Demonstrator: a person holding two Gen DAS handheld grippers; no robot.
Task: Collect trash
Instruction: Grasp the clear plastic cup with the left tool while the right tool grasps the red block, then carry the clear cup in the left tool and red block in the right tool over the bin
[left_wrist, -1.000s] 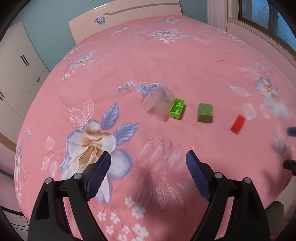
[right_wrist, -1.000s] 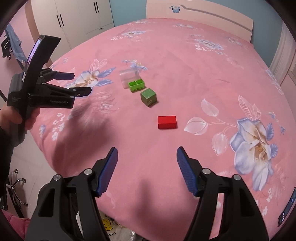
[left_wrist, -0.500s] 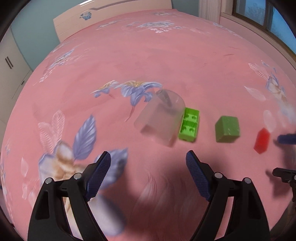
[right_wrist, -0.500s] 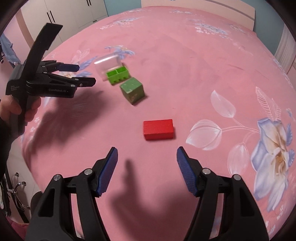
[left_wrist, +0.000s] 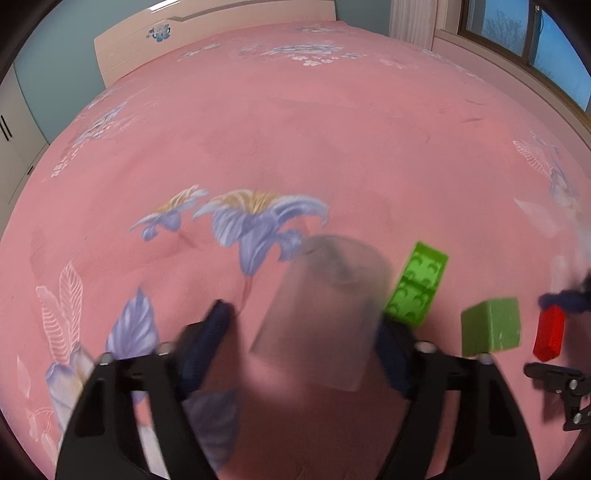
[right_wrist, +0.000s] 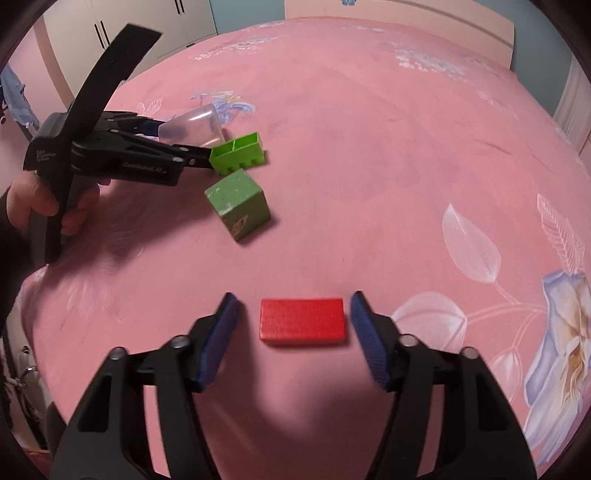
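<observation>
The work surface is a bed (right_wrist: 369, 155) under a pink sheet printed with blue and white flowers; a pale headboard (left_wrist: 207, 40) closes it at 12 o'clock in the left view; white wardrobes (right_wrist: 122, 29) stand at 11 o'clock in the right view; a window (left_wrist: 532, 40) sits at 1 o'clock in the left view.

Right gripper (right_wrist: 291, 325): jaws have just been closing and stand part open; the red block (right_wrist: 303, 323) lies flat on the sheet between the pads, with a gap at each side.

Left gripper (left_wrist: 303, 339): jaws have just been closing, still part open, around a clear cup (left_wrist: 325, 310) lying on its side; pad contact cannot be told through blur; nothing shows inside the cup.

Beyond the red block, toward 11 o'clock in the right view, lie a green cube (right_wrist: 238, 206), then a green brick (right_wrist: 238, 153) just beside the cup.
</observation>
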